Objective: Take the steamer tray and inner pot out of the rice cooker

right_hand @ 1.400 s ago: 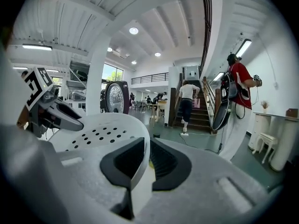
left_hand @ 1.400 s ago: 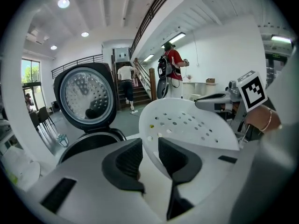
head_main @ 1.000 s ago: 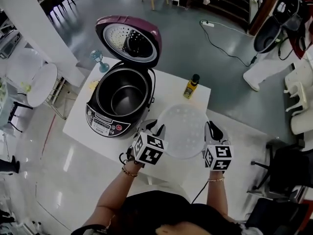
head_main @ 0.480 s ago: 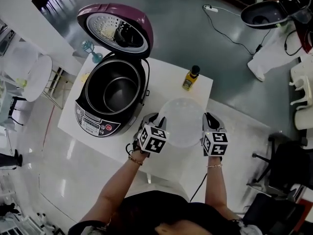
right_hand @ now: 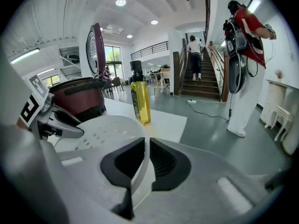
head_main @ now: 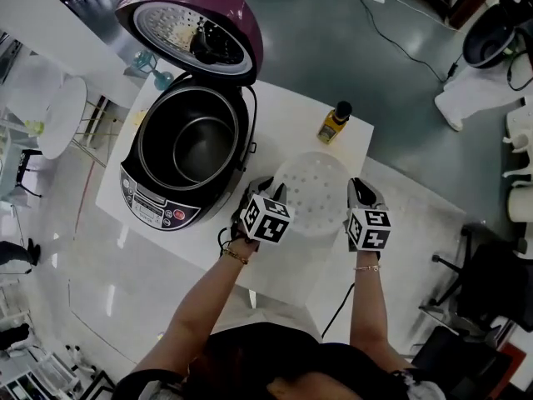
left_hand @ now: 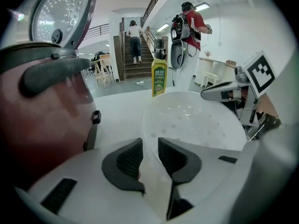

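Left gripper (head_main: 266,193) and right gripper (head_main: 359,192) jaws pinch opposite rims of the steamer tray (head_main: 311,192), centre frame, right of the rice cooker (head_main: 154,200). Lower it level onto the counter (head_main: 287,132); release together.

One rice cooker (head_main: 154,202), one inner pot (head_main: 204,150), one steamer tray (head_main: 312,192), one yellow bottle (head_main: 335,123) and one white table (head_main: 287,136) are counted; two grippers are seen (left gripper (head_main: 271,194), right gripper (head_main: 356,192)).
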A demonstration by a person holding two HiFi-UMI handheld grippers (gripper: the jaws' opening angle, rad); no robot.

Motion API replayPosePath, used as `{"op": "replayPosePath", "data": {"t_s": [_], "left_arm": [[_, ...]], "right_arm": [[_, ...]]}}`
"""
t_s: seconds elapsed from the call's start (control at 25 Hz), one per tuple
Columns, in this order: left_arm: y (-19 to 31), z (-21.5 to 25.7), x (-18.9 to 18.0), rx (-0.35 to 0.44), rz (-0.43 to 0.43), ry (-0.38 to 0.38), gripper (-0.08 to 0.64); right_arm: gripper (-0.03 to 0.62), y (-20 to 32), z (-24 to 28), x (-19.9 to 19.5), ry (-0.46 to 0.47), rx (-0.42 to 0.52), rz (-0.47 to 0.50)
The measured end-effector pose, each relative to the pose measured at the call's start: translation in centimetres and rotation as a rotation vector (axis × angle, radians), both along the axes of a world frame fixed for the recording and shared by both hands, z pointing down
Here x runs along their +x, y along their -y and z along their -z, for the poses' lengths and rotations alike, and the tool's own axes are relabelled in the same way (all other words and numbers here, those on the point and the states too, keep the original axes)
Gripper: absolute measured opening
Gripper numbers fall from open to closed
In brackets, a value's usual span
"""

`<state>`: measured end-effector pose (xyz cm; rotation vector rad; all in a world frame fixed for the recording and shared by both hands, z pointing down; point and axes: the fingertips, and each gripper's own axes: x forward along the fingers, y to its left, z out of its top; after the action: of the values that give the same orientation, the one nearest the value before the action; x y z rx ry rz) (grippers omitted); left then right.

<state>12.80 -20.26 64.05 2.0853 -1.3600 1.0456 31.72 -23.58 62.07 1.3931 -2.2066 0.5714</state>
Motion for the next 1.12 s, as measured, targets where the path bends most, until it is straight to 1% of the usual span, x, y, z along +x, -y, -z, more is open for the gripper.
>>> {"op": "replayPosePath", "data": {"t_s": [0.56, 0.72, 0.8, 0.84, 0.92, 1.04, 1.12], "left_arm": [[1.0, -1.7, 0.0, -0.020, 0.014, 0.016, 0.098], [1.3, -1.8, 0.0, -0.020, 0.004, 0.015, 0.101], [1.3, -1.8, 0.0, -0.024, -0.013, 0.025, 0.117], [1.2, -1.8, -0.1, -0.026, -0.021, 0.036, 0.136], [0.9, -1.7, -0.2, -0.023, -0.033, 0.056, 0.207], [0.2, -1.1, -0.3, 0.017, -0.039, 0.043, 0.229], [-0.8, -0.6, -0.3, 0.034, -0.054, 0.024, 0.232]], "right_arm": [[0.040, 0.7, -2.0, 0.2, 0.006, -0.015, -0.016], [0.040, 0.9, -2.0, 0.2, 0.013, -0.001, -0.012], [0.041, 0.9, -2.0, 0.0, 0.032, 0.001, -0.007], [0.059, 0.9, -1.9, -0.1, 0.044, 0.000, -0.004], [0.086, 0.7, -1.5, -0.1, 0.067, 0.007, -0.012], [0.129, 0.1, 0.1, 0.3, 0.096, 0.040, -0.048], [0.135, -0.8, 2.1, 0.5, 0.142, 0.071, -0.064]]}}
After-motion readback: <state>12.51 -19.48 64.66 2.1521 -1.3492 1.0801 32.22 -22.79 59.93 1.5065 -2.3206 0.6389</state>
